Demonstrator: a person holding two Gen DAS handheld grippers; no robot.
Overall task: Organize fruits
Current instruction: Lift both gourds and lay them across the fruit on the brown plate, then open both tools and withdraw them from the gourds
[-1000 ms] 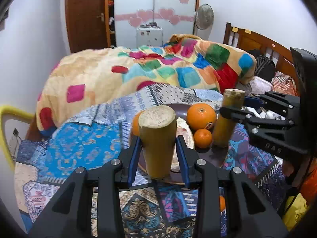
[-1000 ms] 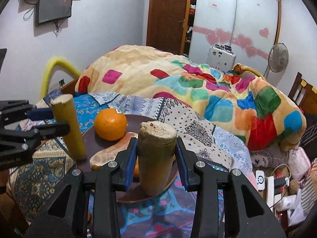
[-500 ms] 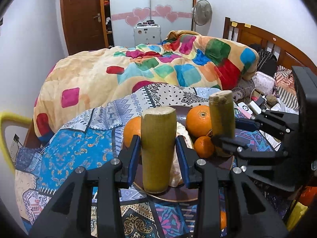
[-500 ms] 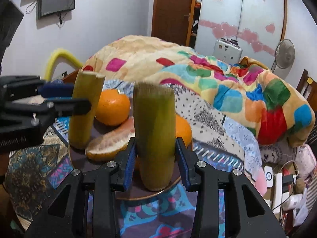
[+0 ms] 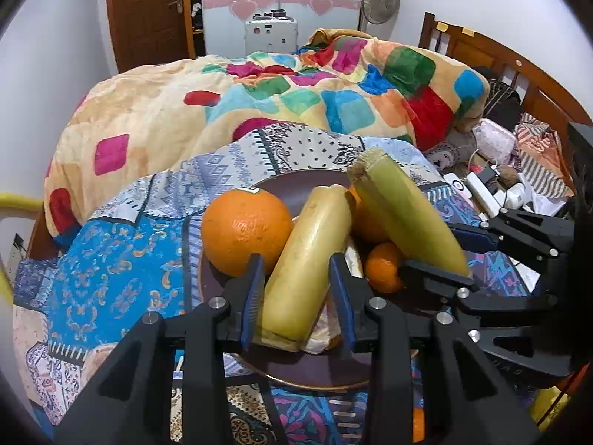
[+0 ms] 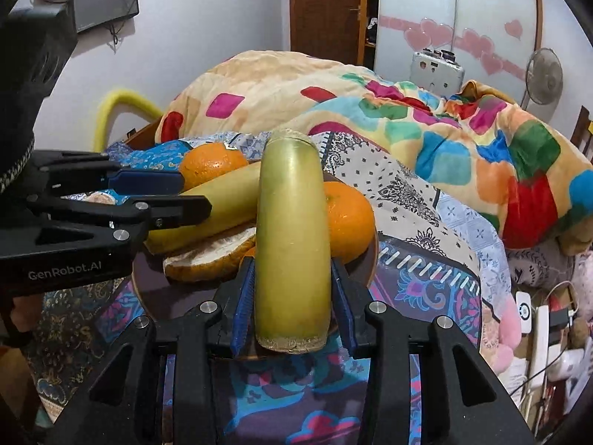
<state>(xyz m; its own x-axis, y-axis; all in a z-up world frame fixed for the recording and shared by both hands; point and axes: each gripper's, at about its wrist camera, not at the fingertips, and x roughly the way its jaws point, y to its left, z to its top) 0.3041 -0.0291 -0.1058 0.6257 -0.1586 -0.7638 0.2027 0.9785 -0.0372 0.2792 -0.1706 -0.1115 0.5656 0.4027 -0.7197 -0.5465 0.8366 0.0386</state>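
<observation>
My left gripper is shut on a yellow sugarcane piece, tilted forward over the brown plate. My right gripper is shut on a greener sugarcane piece, also leaning over the plate. The right gripper and its cane show in the left wrist view; the left gripper and its cane show in the right wrist view. On the plate lie a large orange, a second orange, a small mandarin and a pomelo wedge.
The plate rests on a patterned cloth over a bed. A colourful patchwork blanket is heaped behind. A wooden headboard and chargers and clutter lie to the right. A yellow tube curves at the left.
Both grippers have tipped their upright sugarcane pieces forward and lowered them over the plate. The two canes now lean close together above the oranges.
</observation>
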